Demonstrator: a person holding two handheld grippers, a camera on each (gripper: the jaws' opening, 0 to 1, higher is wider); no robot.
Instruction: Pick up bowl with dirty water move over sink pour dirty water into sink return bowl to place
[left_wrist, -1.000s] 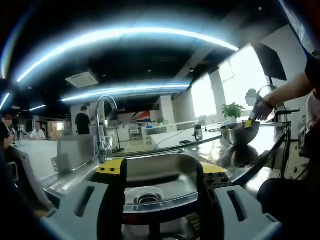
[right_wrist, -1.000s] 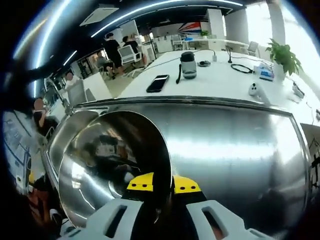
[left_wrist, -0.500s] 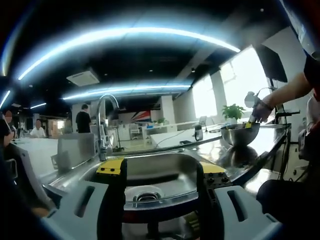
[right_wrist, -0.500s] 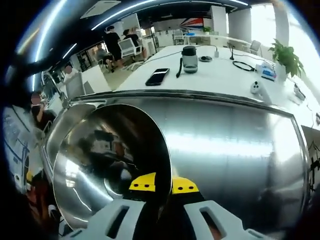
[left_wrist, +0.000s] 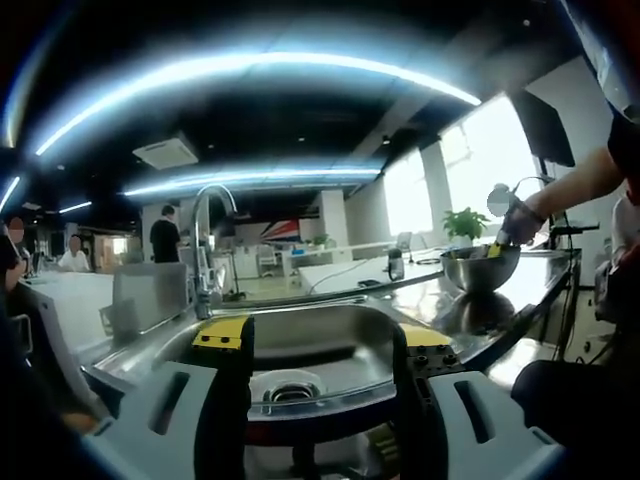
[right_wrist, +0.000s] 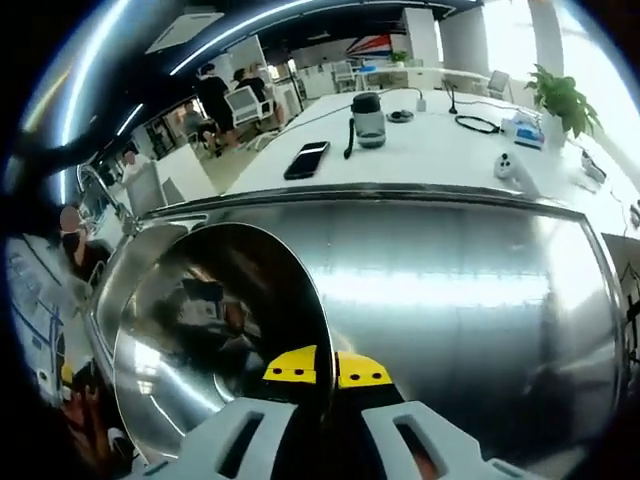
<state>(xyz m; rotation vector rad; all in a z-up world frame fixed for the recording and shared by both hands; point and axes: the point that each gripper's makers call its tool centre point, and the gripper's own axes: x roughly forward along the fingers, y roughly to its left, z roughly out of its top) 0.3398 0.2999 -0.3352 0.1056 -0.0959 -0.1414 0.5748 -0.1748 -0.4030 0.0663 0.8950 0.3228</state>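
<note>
**Bowl gripped at the rim, carry to the sink comes next**

The right tool (right_wrist: 318, 372) is clamped on the rim of the steel bowl (right_wrist: 210, 330), which sits low over the steel bench (right_wrist: 450, 290), well right of the sink (left_wrist: 300, 345). The left tool (left_wrist: 318, 345) hangs with jaws wide, holding nothing, facing the basin and faucet (left_wrist: 205, 245). Judging by this, the pickup step is in hand; next, the bowl must travel level toward the sink before tipping.

1. Bowl (right_wrist: 215, 335): polished silver steel, mirror-like inside.
2. Right gripper (right_wrist: 325, 372): yellow jaw tips on pale grey bodies.
3. Left gripper (left_wrist: 318, 340): yellow tips, black jaws, grey bodies.
4. Sink (left_wrist: 300, 345): brushed silver.
5. Beyond the right gripper, a black phone (right_wrist: 306, 159) and a green plant (right_wrist: 562, 100).
</note>
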